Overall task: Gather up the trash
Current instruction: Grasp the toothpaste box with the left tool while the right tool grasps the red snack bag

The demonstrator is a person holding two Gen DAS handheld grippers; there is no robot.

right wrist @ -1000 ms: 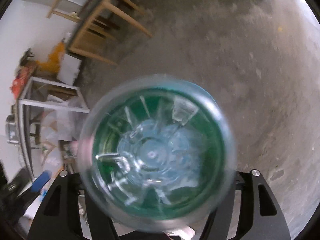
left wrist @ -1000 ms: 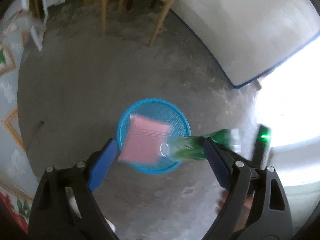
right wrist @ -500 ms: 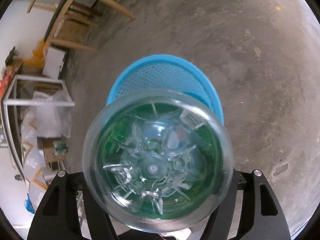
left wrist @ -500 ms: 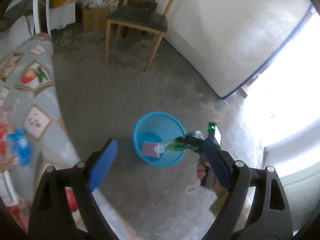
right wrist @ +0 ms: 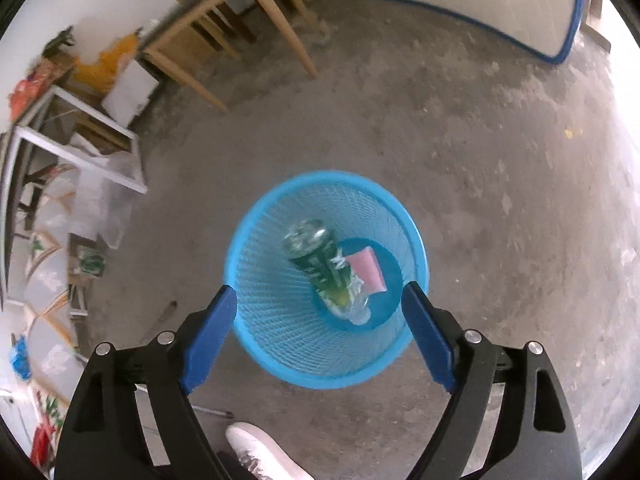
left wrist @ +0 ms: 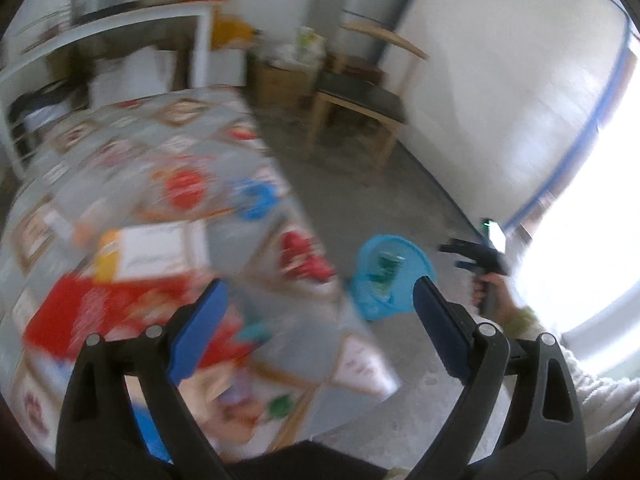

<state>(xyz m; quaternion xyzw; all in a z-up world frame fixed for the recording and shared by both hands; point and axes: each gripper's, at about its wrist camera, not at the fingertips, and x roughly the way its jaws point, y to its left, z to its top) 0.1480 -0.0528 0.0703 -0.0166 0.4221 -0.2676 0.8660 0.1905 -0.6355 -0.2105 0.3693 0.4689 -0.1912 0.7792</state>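
Observation:
A blue mesh waste basket (right wrist: 276, 304) stands on the concrete floor. Inside it lie a green plastic bottle (right wrist: 324, 268) and a pink sponge (right wrist: 366, 266). My right gripper (right wrist: 318, 324) is open and empty, directly above the basket. My left gripper (left wrist: 320, 332) is open and empty over the edge of a table with a patterned cloth (left wrist: 160, 148). The basket (left wrist: 416, 258) also shows in the left wrist view, on the floor beyond the table, with the right gripper (left wrist: 450, 256) beside it. A red-and-white box (left wrist: 120, 280) and blue scraps (left wrist: 254, 200) lie on the table, blurred.
A wooden chair (left wrist: 360, 100) stands by the white wall. A white shelf frame (right wrist: 80, 132) and clutter sit at the left of the right wrist view. A white shoe (right wrist: 260, 454) is near the basket.
My right gripper has opened and the green bottle has dropped into the basket beside the pink sponge. My left gripper has swung away from the basket to above the table.

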